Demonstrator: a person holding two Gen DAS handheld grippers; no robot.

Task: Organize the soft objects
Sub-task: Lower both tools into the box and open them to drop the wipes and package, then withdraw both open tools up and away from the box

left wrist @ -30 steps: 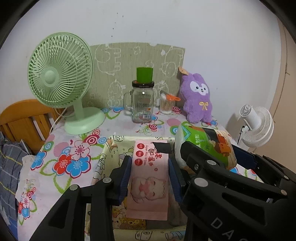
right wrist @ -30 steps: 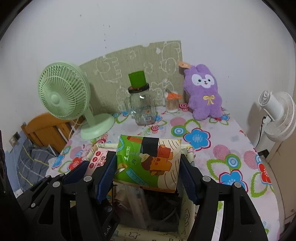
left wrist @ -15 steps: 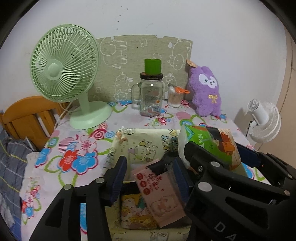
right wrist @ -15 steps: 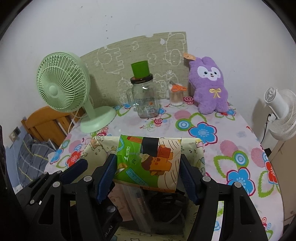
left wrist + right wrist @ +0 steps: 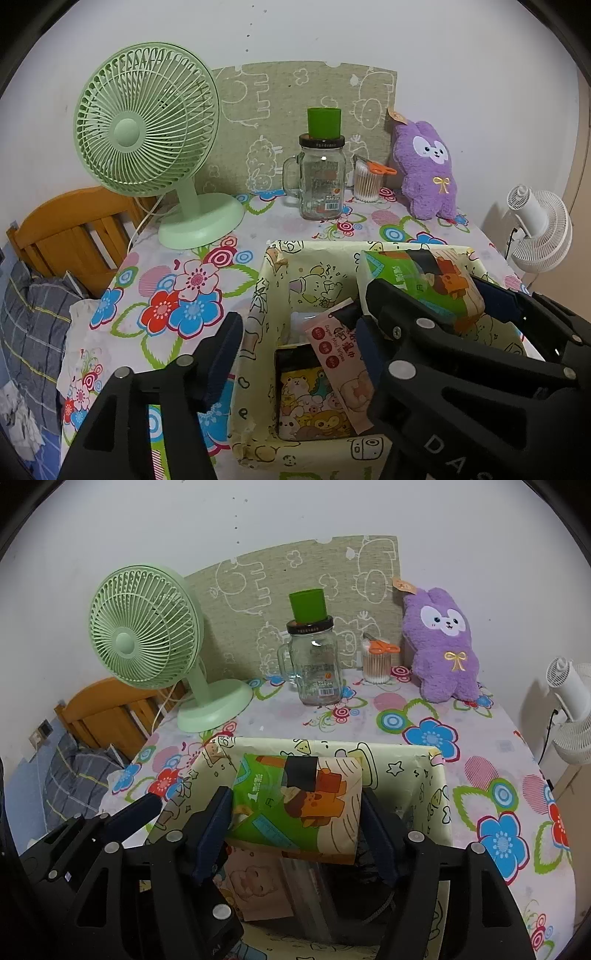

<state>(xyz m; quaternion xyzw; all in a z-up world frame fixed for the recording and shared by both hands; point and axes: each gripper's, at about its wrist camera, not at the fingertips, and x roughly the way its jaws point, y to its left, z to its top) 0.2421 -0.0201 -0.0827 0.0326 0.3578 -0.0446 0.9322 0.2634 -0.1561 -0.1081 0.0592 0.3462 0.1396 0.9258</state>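
Note:
A cream cartoon-print box (image 5: 266, 295) stands on the flowered table. A pink wipes pack (image 5: 340, 365) lies tilted inside it, also in the right wrist view (image 5: 255, 886). My left gripper (image 5: 295, 350) is open and empty, above the box's left side. My right gripper (image 5: 295, 823) is shut on a green and cream tissue pack (image 5: 295, 801) and holds it over the box (image 5: 406, 760); the pack shows in the left wrist view (image 5: 424, 288). A purple plush rabbit (image 5: 443, 646) sits at the back right.
A green fan (image 5: 147, 129) stands back left. A glass jar mug (image 5: 321, 177) with a green cup on its lid and a cup of cotton swabs (image 5: 367, 181) stand at the back. A white fan (image 5: 539, 229) is off the right edge, a wooden chair (image 5: 74, 229) at left.
My left gripper opened and let go of the pink wipes pack, which dropped tilted into the box. Both grippers drew back. The right gripper kept the tissue pack.

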